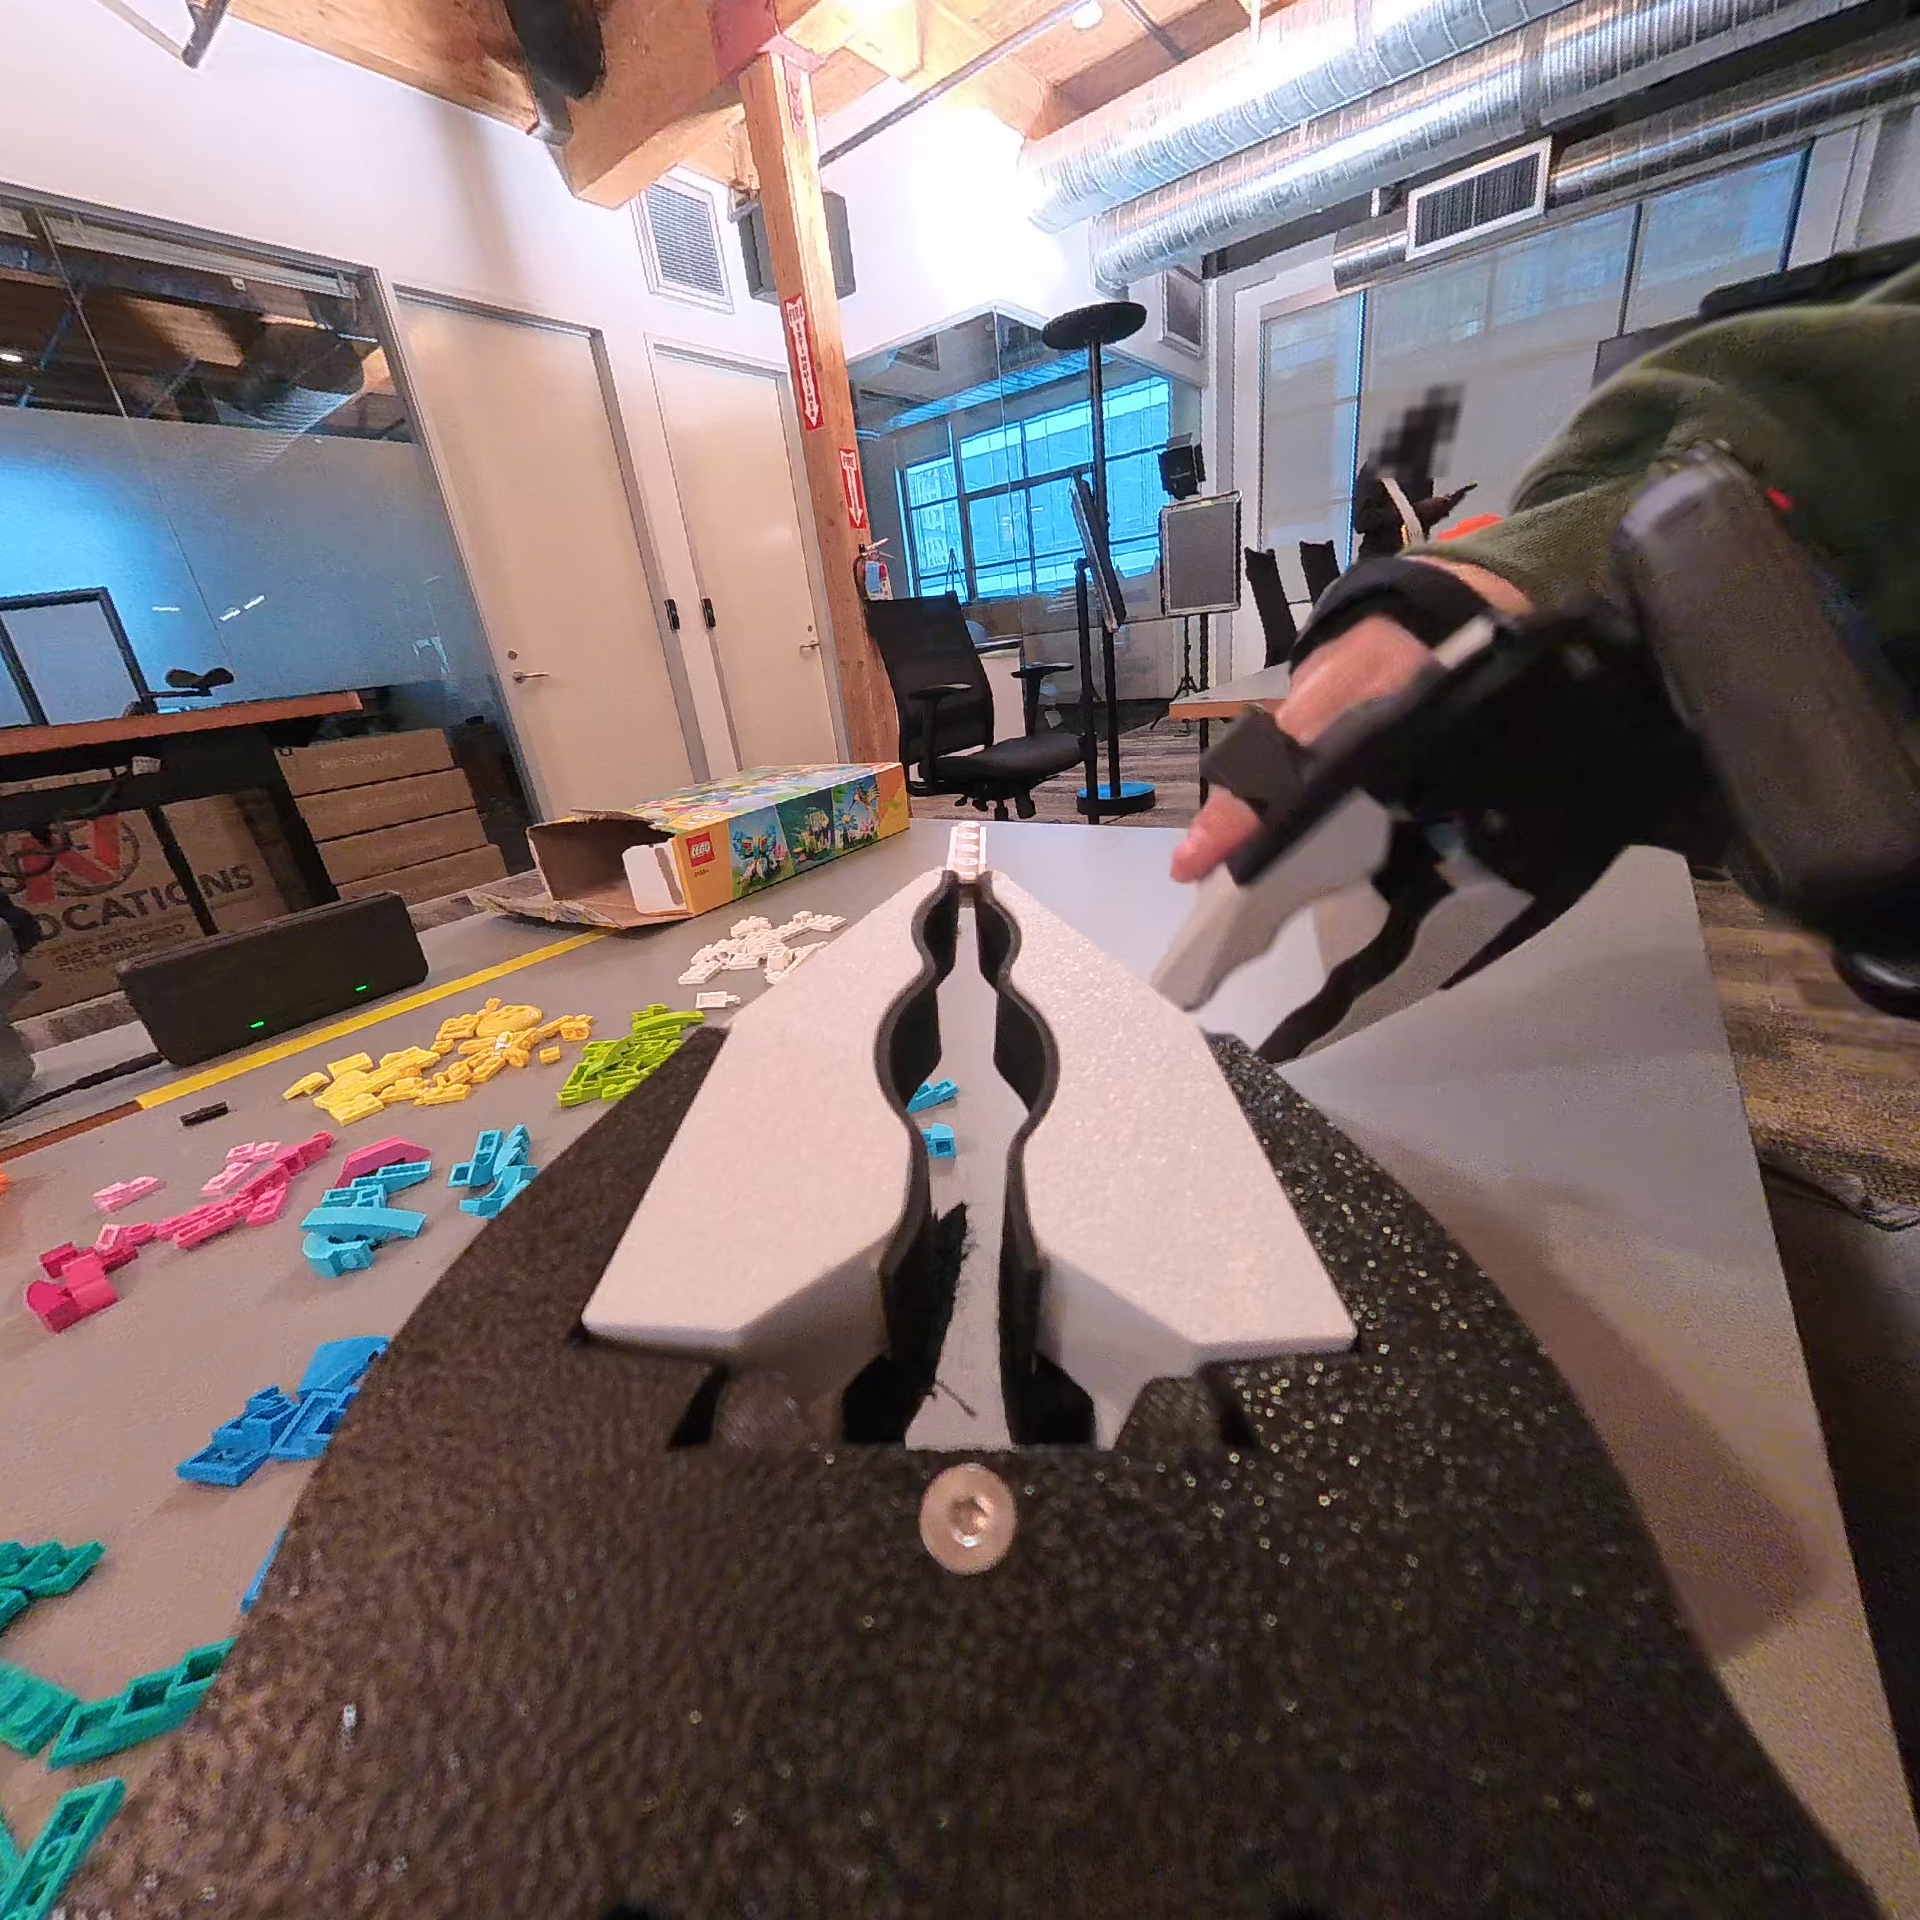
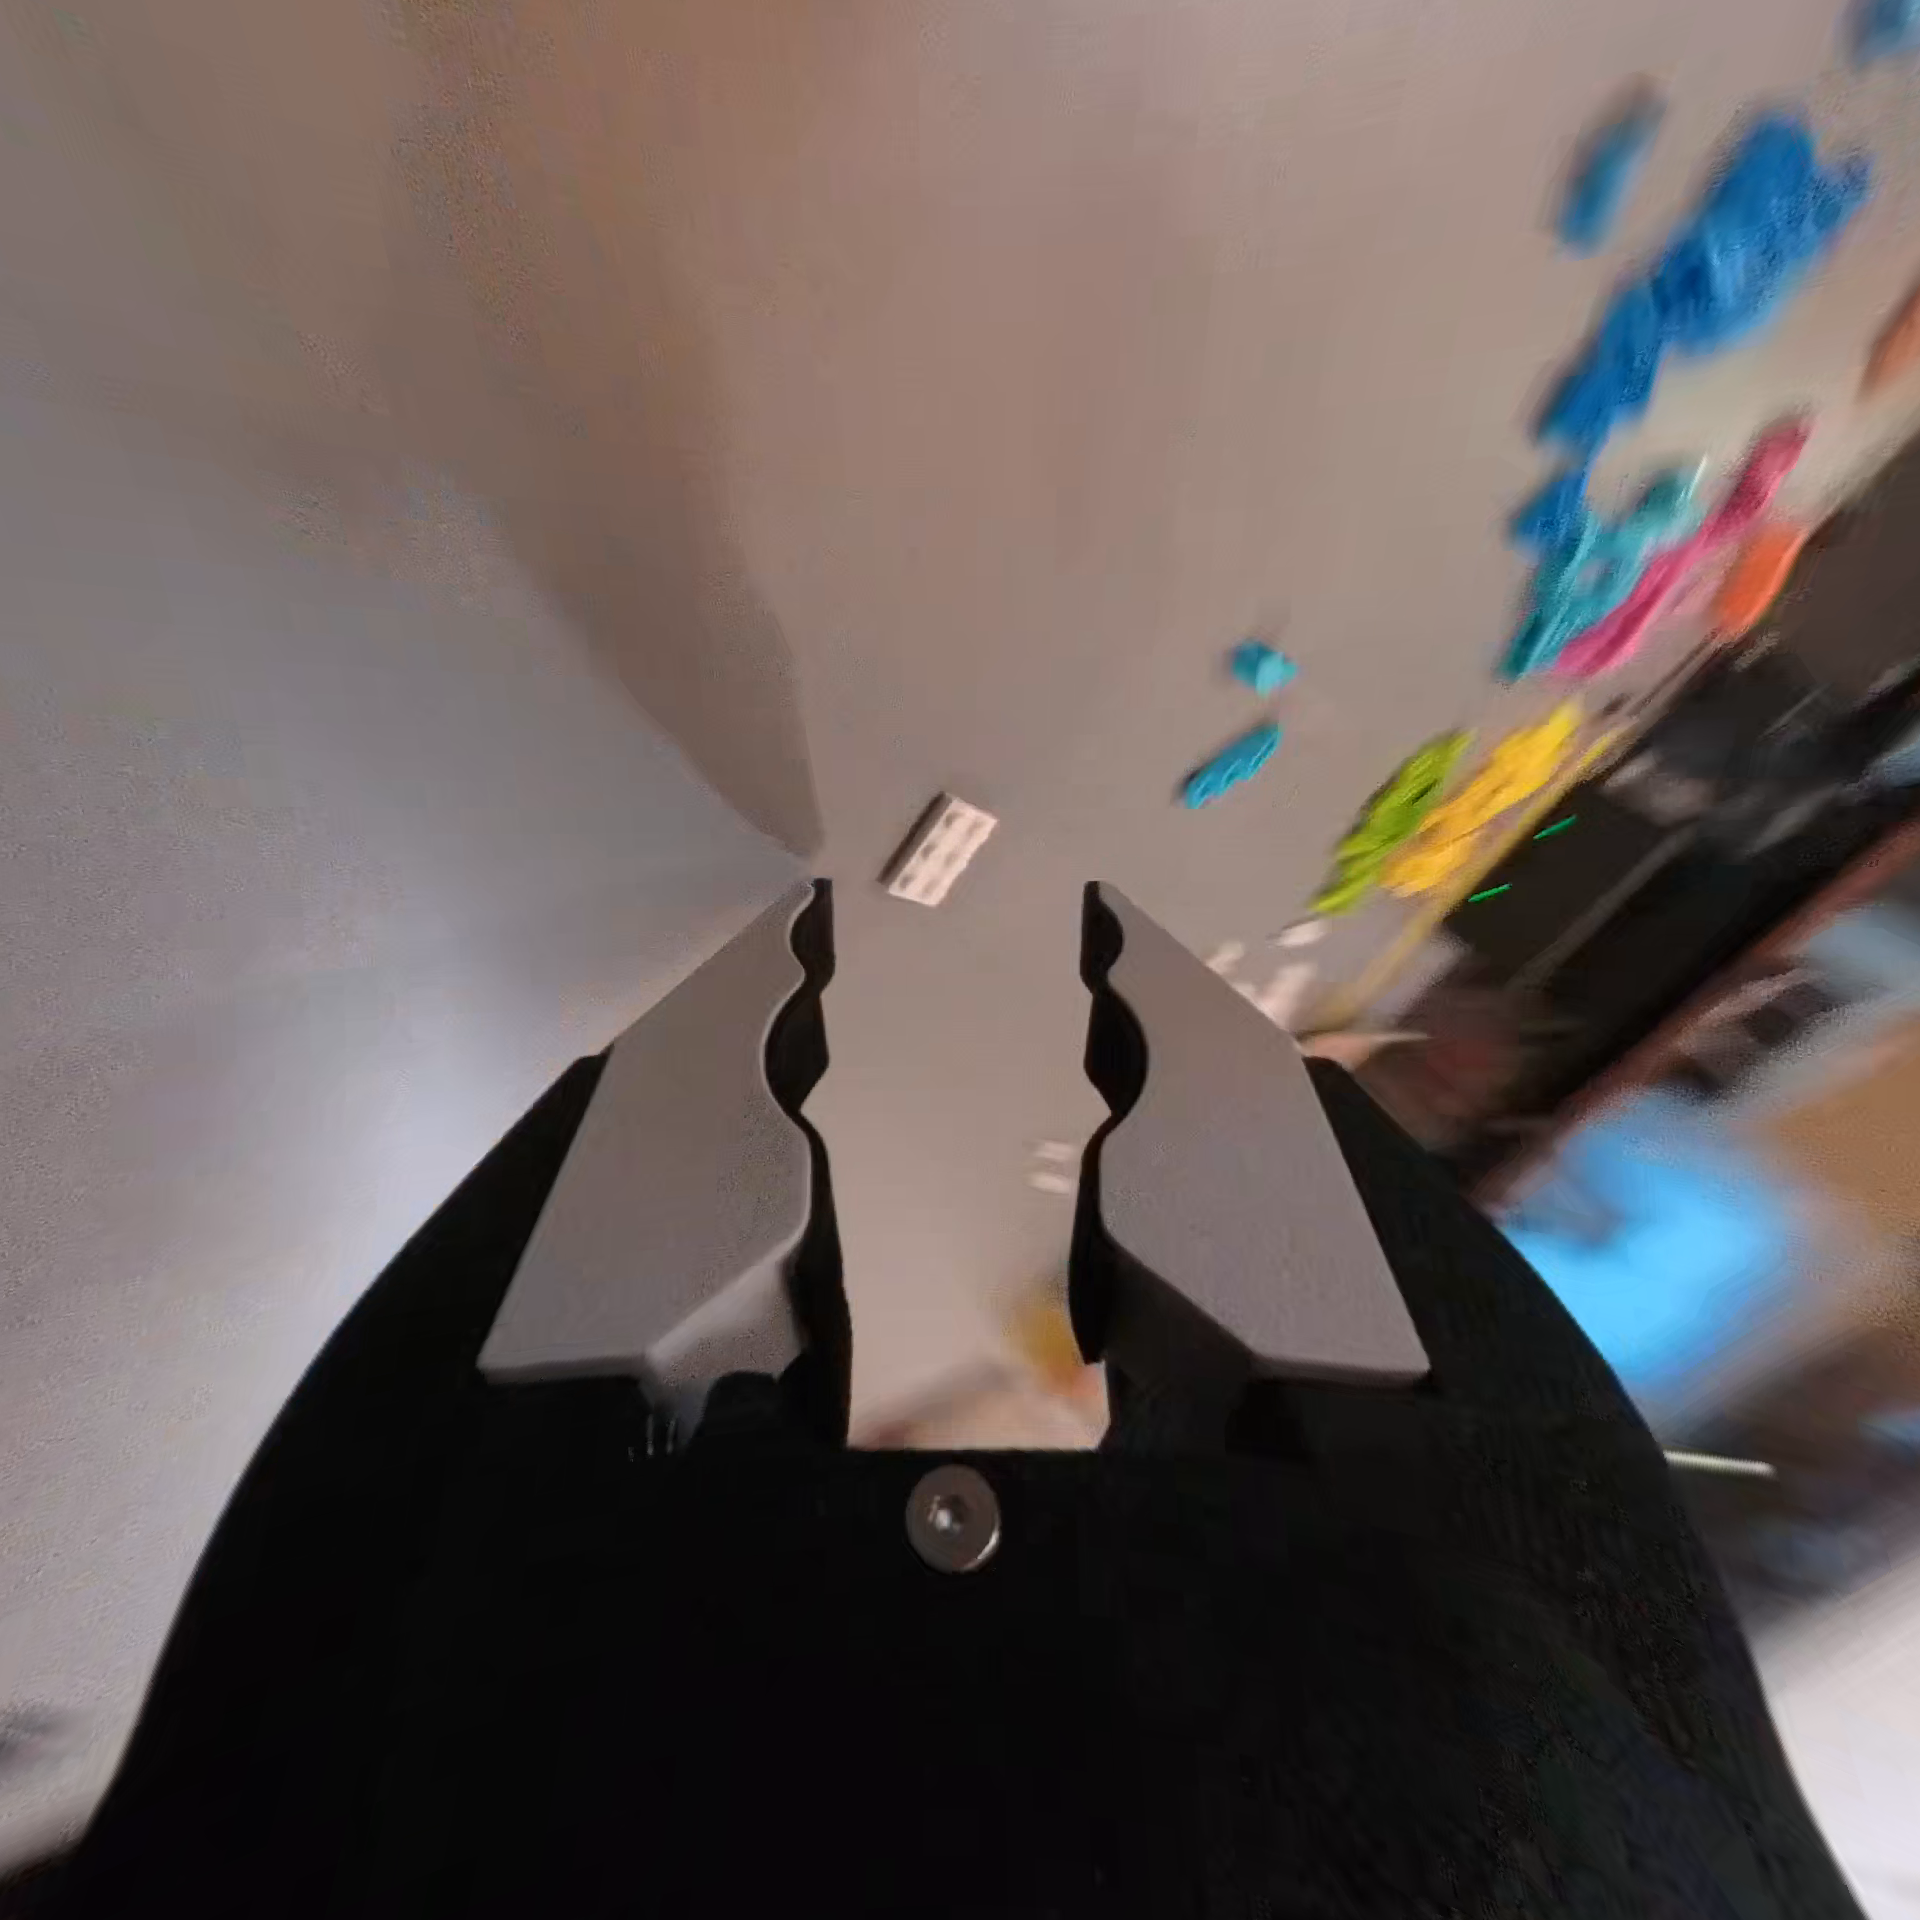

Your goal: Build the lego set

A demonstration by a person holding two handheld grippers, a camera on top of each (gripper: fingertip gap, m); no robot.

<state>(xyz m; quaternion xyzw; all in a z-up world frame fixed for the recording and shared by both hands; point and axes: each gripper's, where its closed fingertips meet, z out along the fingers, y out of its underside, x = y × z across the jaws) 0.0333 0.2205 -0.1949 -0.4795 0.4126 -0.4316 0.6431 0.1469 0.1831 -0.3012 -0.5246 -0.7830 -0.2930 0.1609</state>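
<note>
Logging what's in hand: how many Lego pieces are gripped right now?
1. A white plate is pinched at the fingertips of the left gripper, sticking out forward. The right gripper is open with nothing between its fingers.

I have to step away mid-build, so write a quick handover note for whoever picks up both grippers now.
Left gripper: shut on a white plate, held above the table.
Right gripper: open, empty, off to the right; its view is motion-blurred.
A second white plate shows just past the right fingertips; whether it is the held one, I cannot tell.
Sorted piles lie left: white, yellow, lime, pink, blue. Box behind.
No assembly visible; the build remains.
</note>
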